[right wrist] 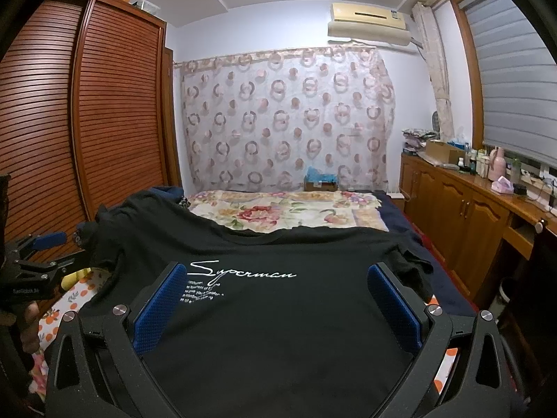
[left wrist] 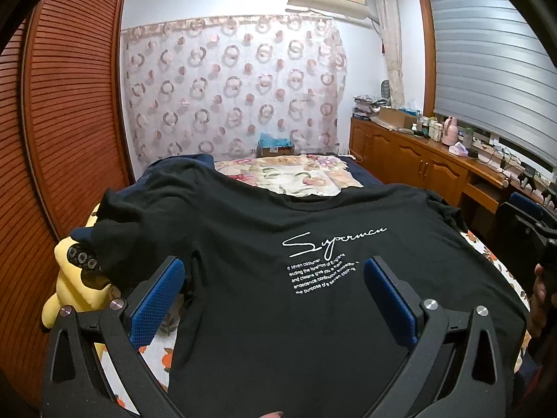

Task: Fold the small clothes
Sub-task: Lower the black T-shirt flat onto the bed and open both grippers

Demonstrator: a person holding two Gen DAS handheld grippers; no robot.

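Note:
A black T-shirt (left wrist: 278, 230) with white "Superman" lettering lies spread front-up on the bed, collar towards the far end; it also shows in the right wrist view (right wrist: 278, 261). Its left sleeve is bunched up, its right sleeve hangs by the bed's right edge. My left gripper (left wrist: 275, 285) is open above the shirt's lower left part, blue pads wide apart and empty. My right gripper (right wrist: 275, 296) is open above the shirt's lower middle, empty. The left gripper also shows at the left edge of the right wrist view (right wrist: 45, 247).
A floral bedspread (left wrist: 292, 174) covers the bed beyond the shirt. A yellow plush toy (left wrist: 73, 278) lies at the bed's left edge. A louvred wooden wardrobe (left wrist: 62, 104) stands left, a cluttered wooden cabinet (left wrist: 417, 160) right, and a cardboard box (left wrist: 275, 146) at the bed's far end.

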